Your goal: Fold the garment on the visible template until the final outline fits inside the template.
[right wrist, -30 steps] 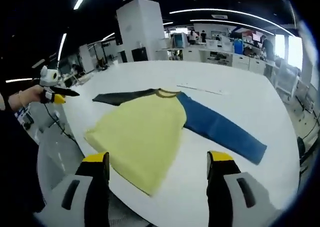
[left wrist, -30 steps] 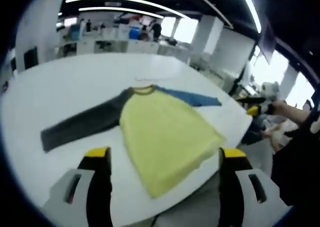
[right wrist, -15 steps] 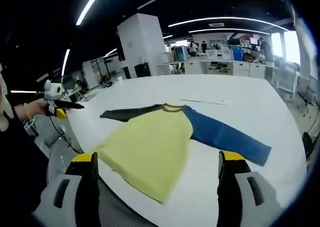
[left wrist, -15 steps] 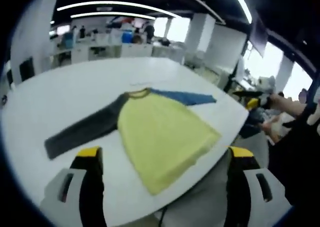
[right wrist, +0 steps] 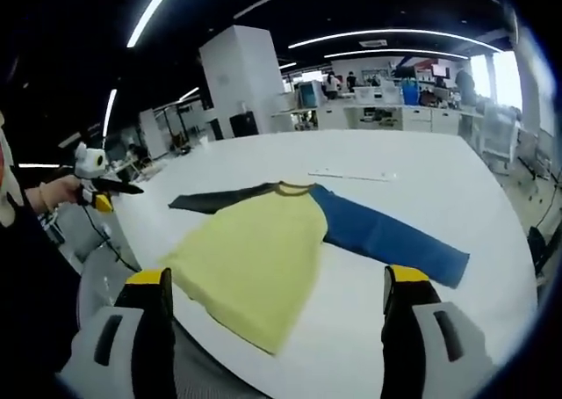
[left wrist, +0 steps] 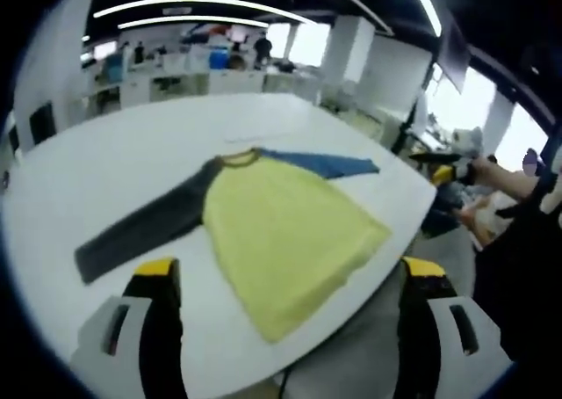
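Observation:
A long-sleeved shirt lies flat and spread out on a white table [left wrist: 105,166]. Its body is yellow [left wrist: 281,232] [right wrist: 255,258], one sleeve dark grey [left wrist: 140,232] [right wrist: 211,199], the other blue [left wrist: 329,164] [right wrist: 386,238]. My left gripper [left wrist: 285,280] hangs open above the table's near edge, short of the hem, nothing between its jaws. My right gripper [right wrist: 277,289] is open too, above the hem side, empty. Each gripper appears small at the other view's edge [left wrist: 443,166] [right wrist: 101,192], held by a hand. A thin pale outline mark [right wrist: 351,176] lies on the table beyond the collar.
The table edge curves close in front of both grippers, with grey floor below. Desks, monitors, white pillars and several people stand far behind the table [right wrist: 386,96]. Bright windows are at the side [left wrist: 479,109].
Both views shifted slightly as the hands moved; over the second both grippers' jaws spread a little wider. The shirt lies as it did.

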{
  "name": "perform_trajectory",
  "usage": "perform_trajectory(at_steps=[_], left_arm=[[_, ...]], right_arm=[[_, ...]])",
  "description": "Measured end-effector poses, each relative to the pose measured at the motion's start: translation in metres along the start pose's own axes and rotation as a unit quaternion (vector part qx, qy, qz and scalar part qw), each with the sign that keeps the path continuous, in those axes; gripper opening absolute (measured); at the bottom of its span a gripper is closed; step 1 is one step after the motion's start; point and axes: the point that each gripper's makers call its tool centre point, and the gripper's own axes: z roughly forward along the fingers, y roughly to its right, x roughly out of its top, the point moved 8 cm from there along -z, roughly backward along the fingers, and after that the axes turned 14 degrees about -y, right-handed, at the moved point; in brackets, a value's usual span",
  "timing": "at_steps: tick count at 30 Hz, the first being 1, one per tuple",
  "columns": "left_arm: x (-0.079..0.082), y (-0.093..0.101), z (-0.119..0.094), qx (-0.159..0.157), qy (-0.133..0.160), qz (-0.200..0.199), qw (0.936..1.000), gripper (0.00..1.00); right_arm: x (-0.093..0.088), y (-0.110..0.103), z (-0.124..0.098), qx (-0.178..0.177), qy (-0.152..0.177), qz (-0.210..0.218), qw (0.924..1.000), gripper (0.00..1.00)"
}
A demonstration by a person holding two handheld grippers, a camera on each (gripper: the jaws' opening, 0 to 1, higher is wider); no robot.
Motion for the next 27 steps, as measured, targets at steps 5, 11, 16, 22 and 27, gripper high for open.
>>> perform_trajectory(at_steps=[5, 11, 16, 22, 27], left_arm=[[0.001, -0.006, 0.006, 0.0, -0.004, -0.003, 1.0, 0.99], [0.001, -0.012, 0.02, -0.001, -0.011, -0.011, 0.9999, 0.99], [0.005, -0.01, 0.03, -0.003, -0.021, -0.013, 0.9997, 0.99], [0.01, -0.011, 0.038, 0.0, -0.025, -0.018, 0.9995, 0.99], [0.01, -0.013, 0.047, 0.001, -0.037, -0.024, 0.999, 0.98]], right_arm=[[0.0, 0.009, 0.006, -0.002, -0.006, -0.001, 1.0, 0.93], [-0.001, 0.036, 0.016, -0.016, -0.025, 0.0, 0.9995, 0.91], [-0.004, 0.07, 0.023, -0.032, -0.027, 0.031, 0.9987, 0.79], [-0.012, 0.109, 0.029, -0.052, -0.036, 0.071, 0.9955, 0.65], [-0.014, 0.144, 0.029, -0.079, -0.042, 0.089, 0.992, 0.53]])
